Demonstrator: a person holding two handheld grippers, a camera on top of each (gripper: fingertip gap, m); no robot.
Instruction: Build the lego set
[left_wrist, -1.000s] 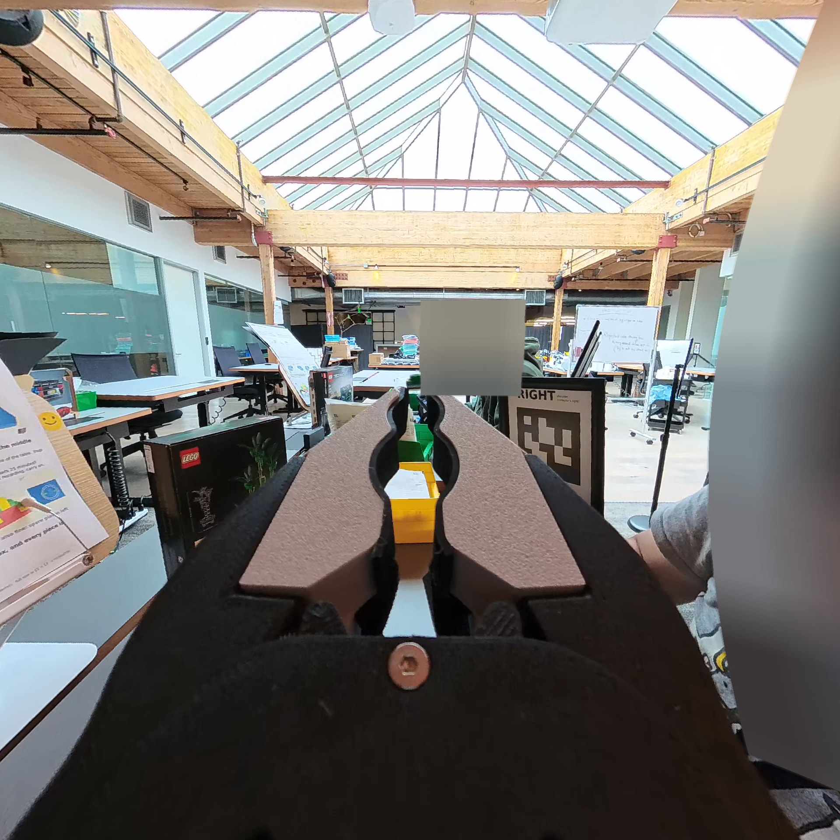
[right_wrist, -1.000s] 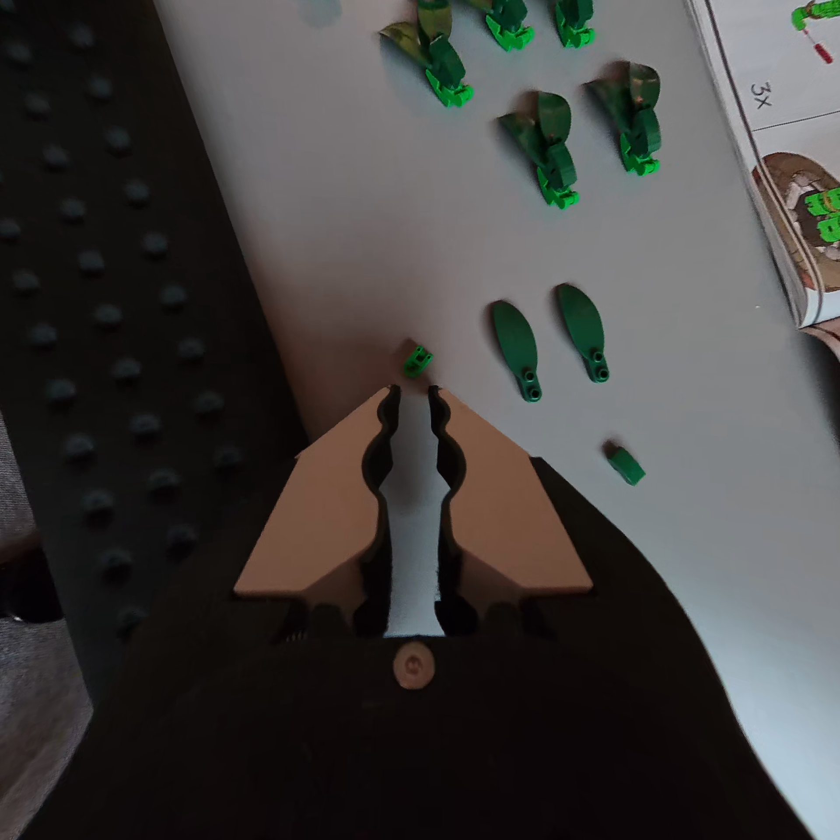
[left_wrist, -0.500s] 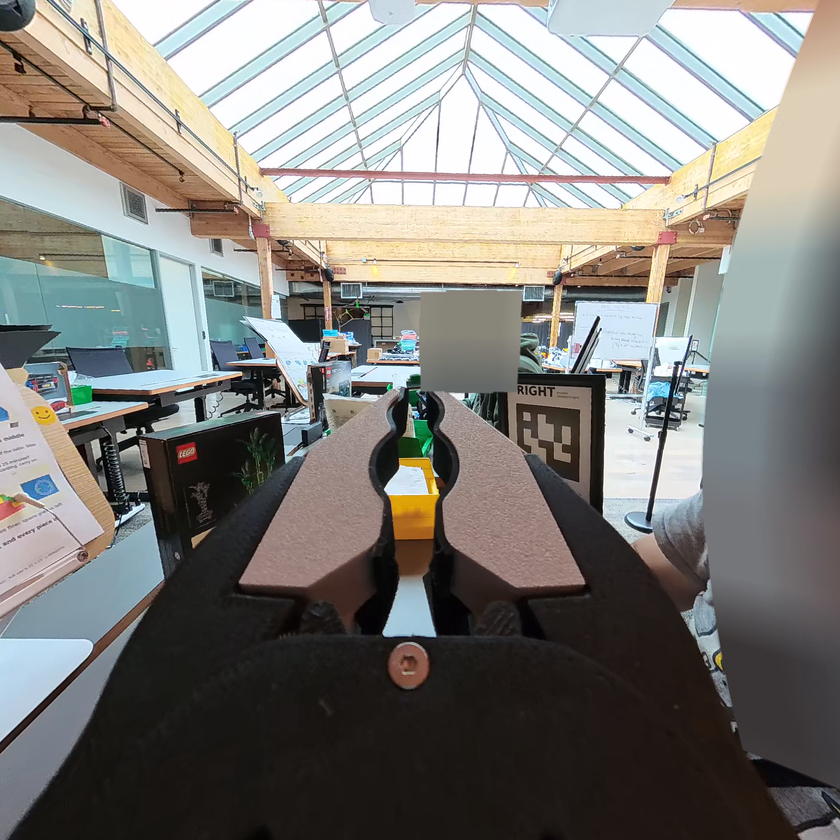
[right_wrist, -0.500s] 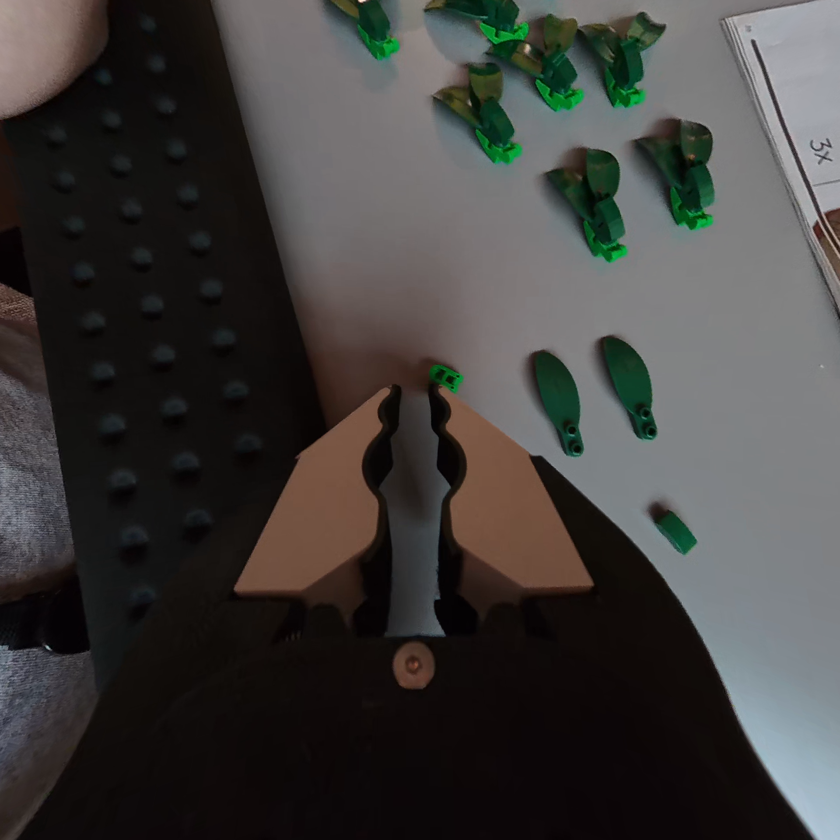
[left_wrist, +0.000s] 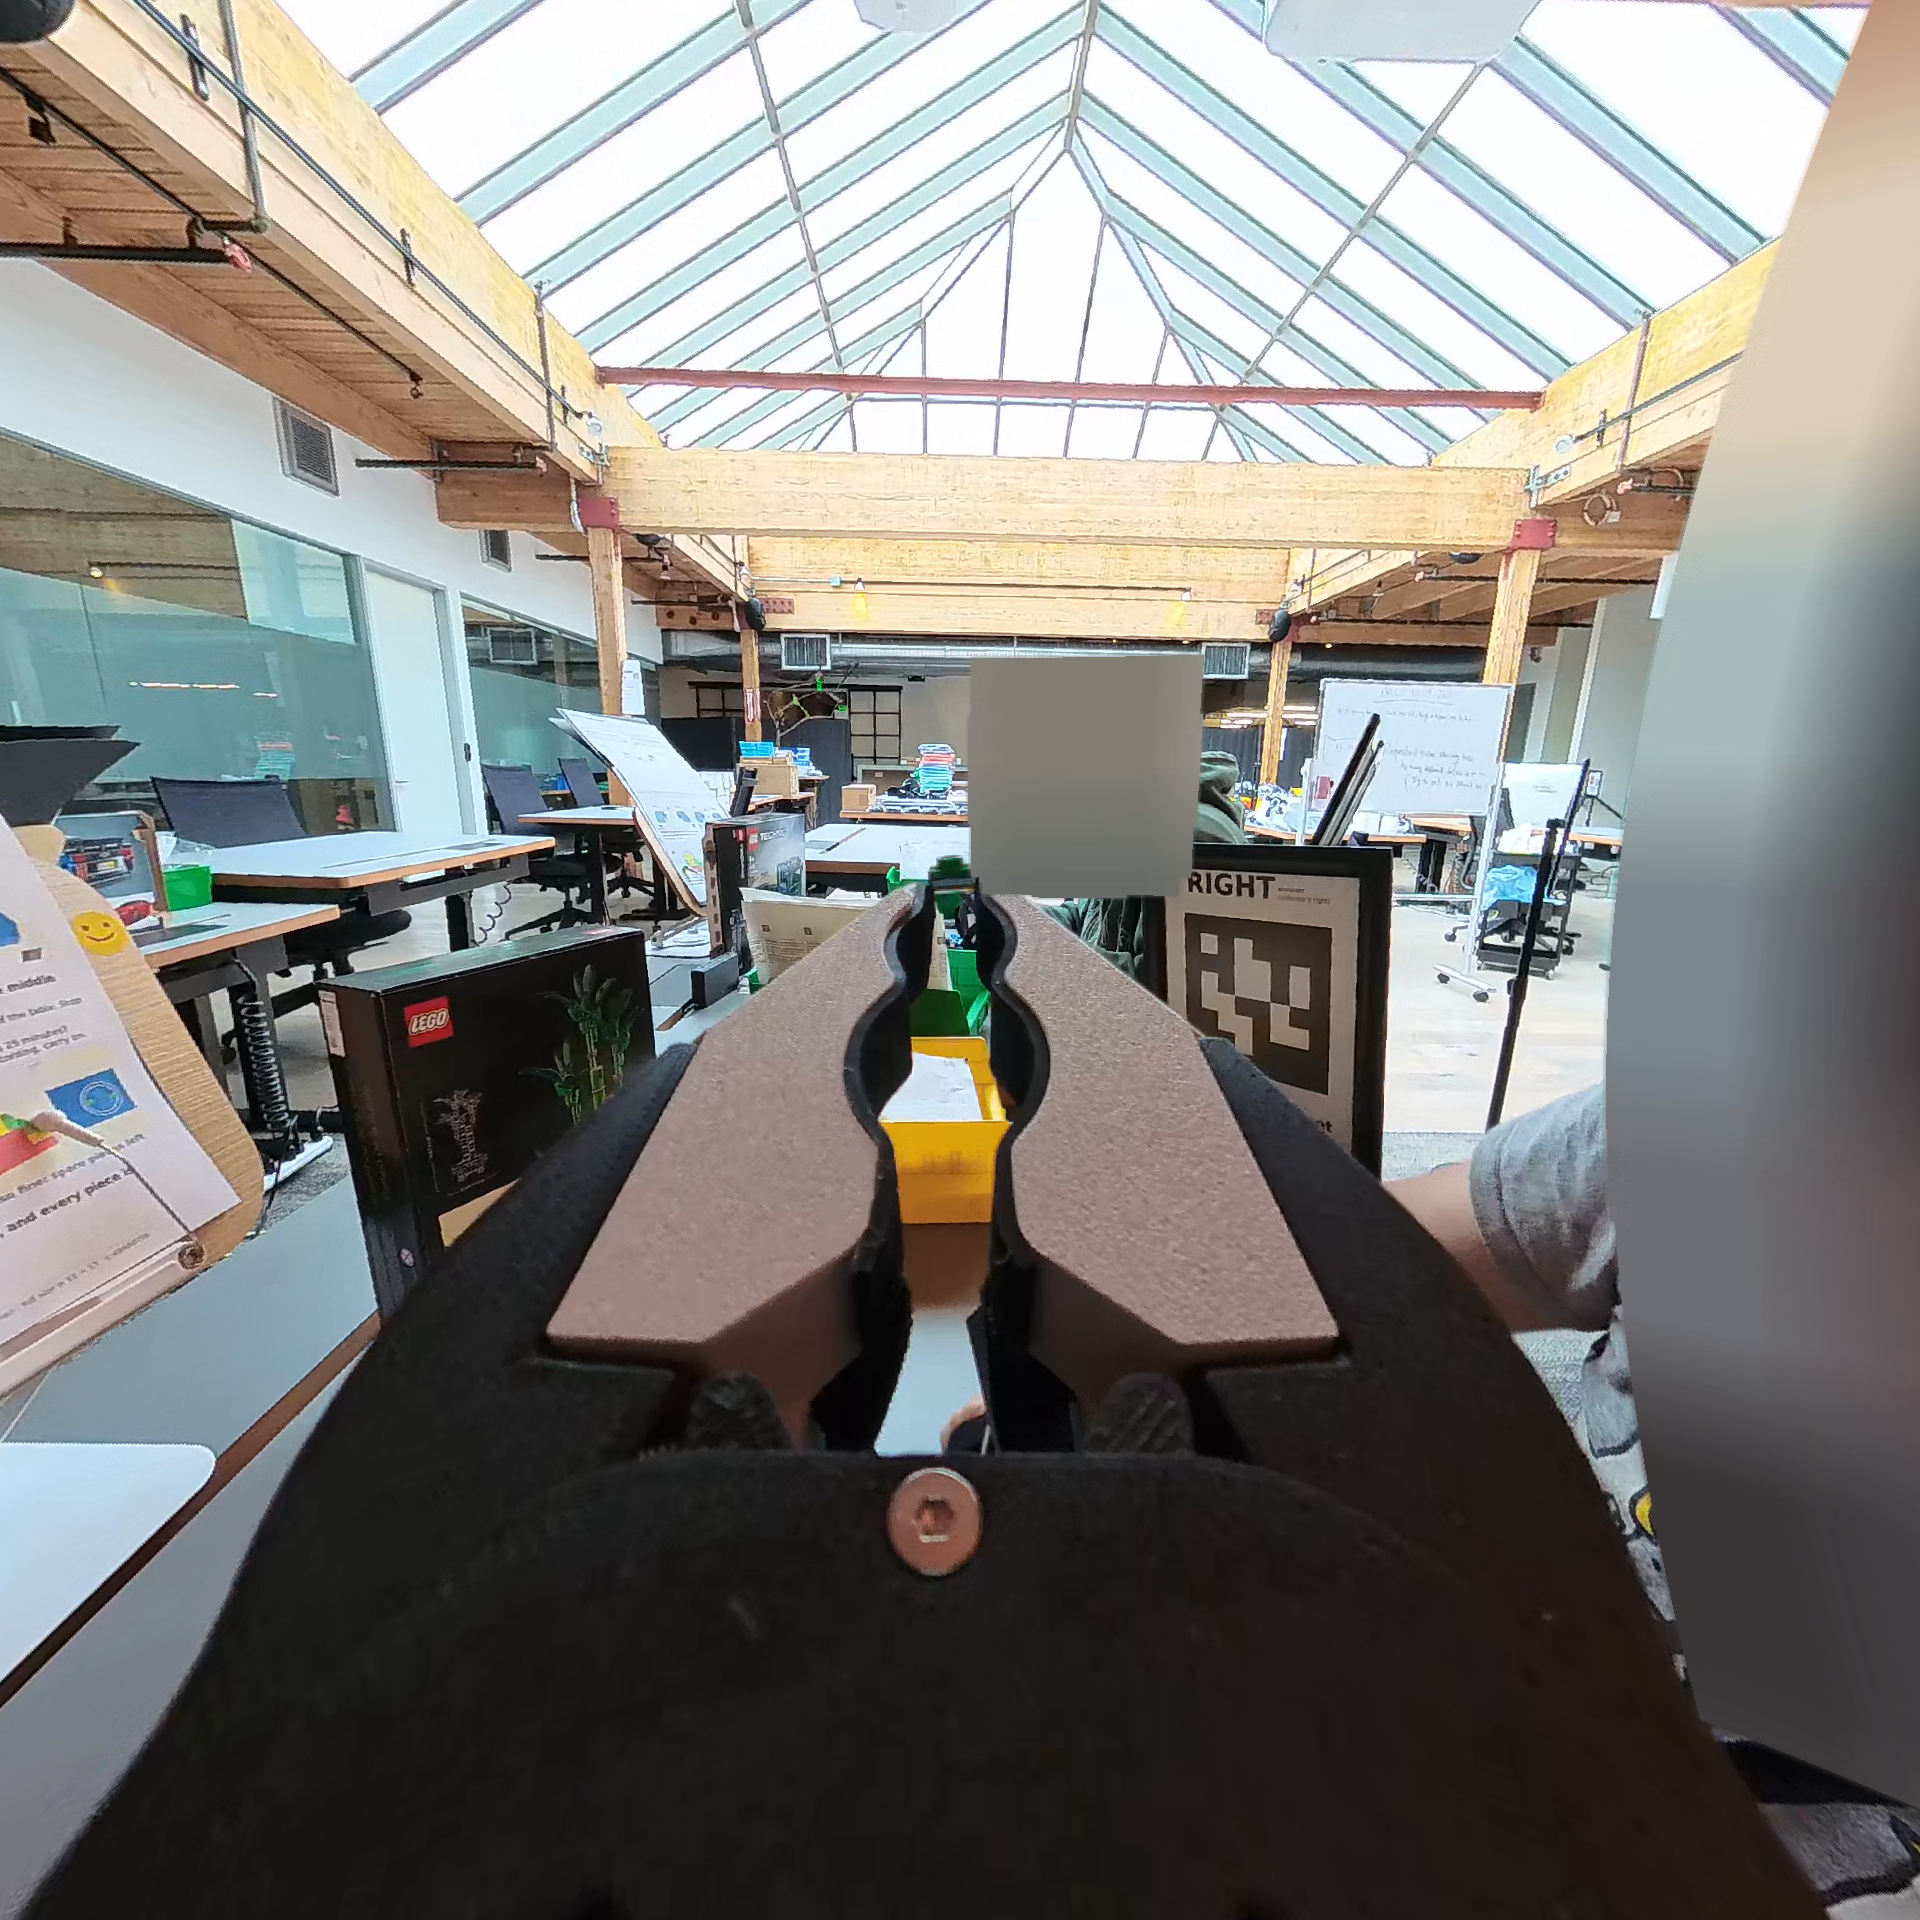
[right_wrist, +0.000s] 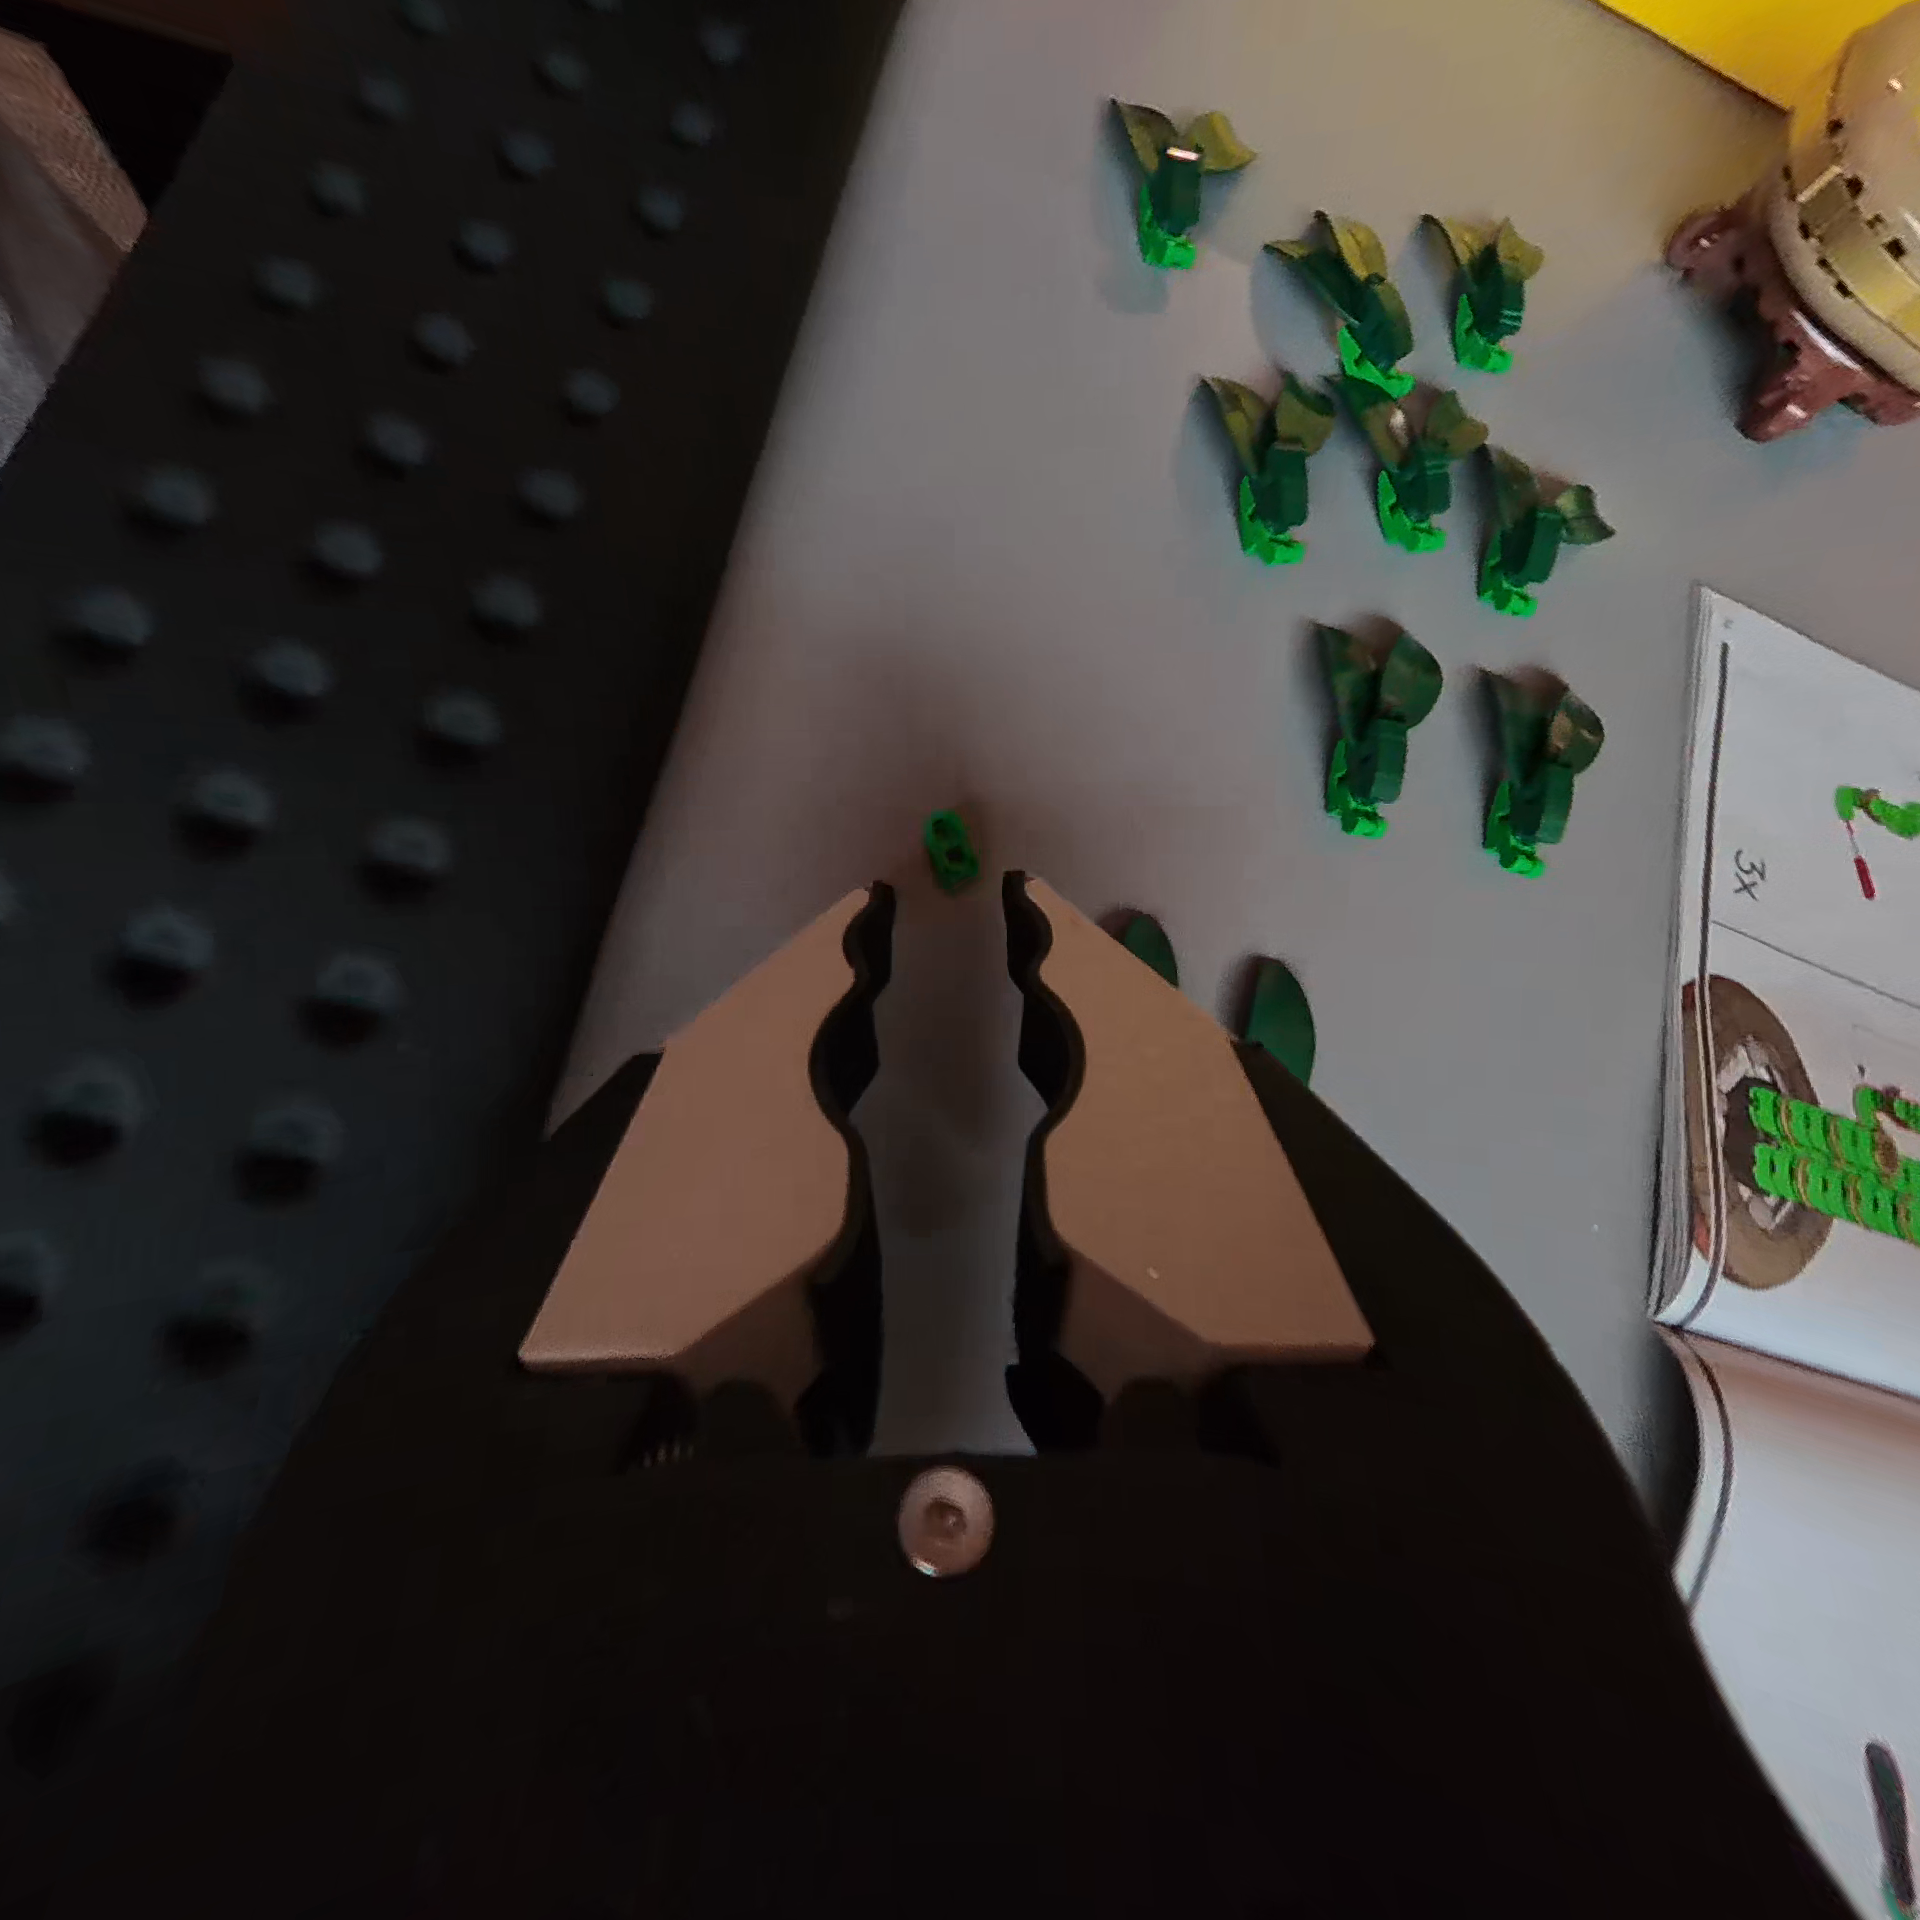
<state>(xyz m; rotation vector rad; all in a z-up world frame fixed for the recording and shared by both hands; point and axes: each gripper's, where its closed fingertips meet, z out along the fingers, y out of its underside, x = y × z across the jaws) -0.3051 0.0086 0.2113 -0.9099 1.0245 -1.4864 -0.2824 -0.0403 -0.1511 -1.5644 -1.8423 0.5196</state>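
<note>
In the right wrist view my right gripper (right_wrist: 945, 894) hangs low over the grey table, jaws open and empty. A small bright green piece (right_wrist: 951, 852) lies just ahead of its tips. Two flat dark green leaves (right_wrist: 1278, 1013) lie partly hidden behind the right finger. Several built green leaf clusters (right_wrist: 1371, 727) lie further right. In the left wrist view my left gripper (left_wrist: 951, 902) is raised and level. Its jaws are nearly together on a small dark green piece (left_wrist: 948, 871) at the tips.
A black studded mat (right_wrist: 312, 623) borders the table on the left. An open instruction booklet (right_wrist: 1818, 935) and a tan pot on a brown base (right_wrist: 1849, 270) are at the right. The left view shows a yellow bin (left_wrist: 940, 1153), a black set box (left_wrist: 488, 1081) and a person's arm (left_wrist: 1507, 1195). The grippers' ends are close to 35 cm from one another.
My right gripper's jaws have opened wider, and it has swung so the small bright green piece sits centred just ahead of the tips. The left gripper has barely moved.
</note>
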